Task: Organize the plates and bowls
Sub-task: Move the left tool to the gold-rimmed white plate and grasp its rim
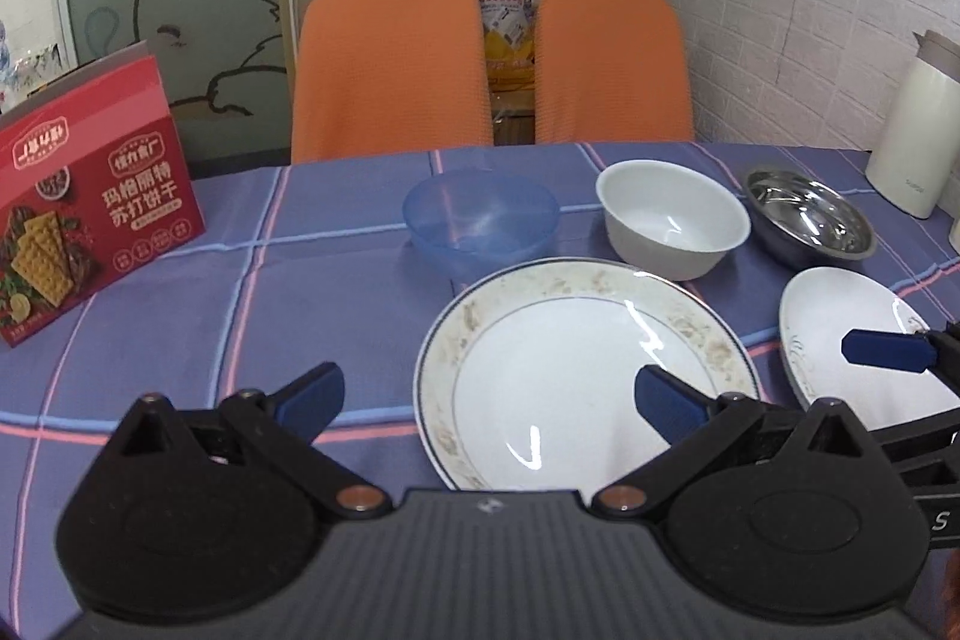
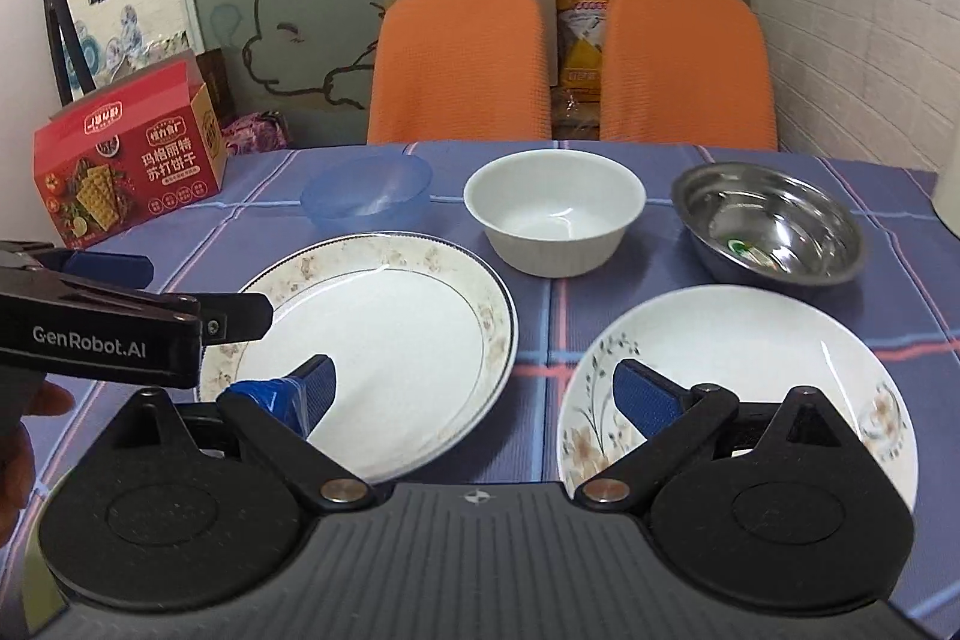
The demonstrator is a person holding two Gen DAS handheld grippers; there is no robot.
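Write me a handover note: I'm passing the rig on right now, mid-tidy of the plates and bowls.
Left gripper: open, empty, over the large gold-rimmed plate.
Right gripper: open, empty, between that plate and the small floral plate.
Behind them in a row: blue plastic bowl, white ceramic bowl, steel bowl.
Done: nothing stacked; all five pieces sit apart on the checked tablecloth.
Left: stack the plates, nest the bowls.

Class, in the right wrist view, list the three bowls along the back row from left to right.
blue plastic bowl → white ceramic bowl → stainless steel bowl
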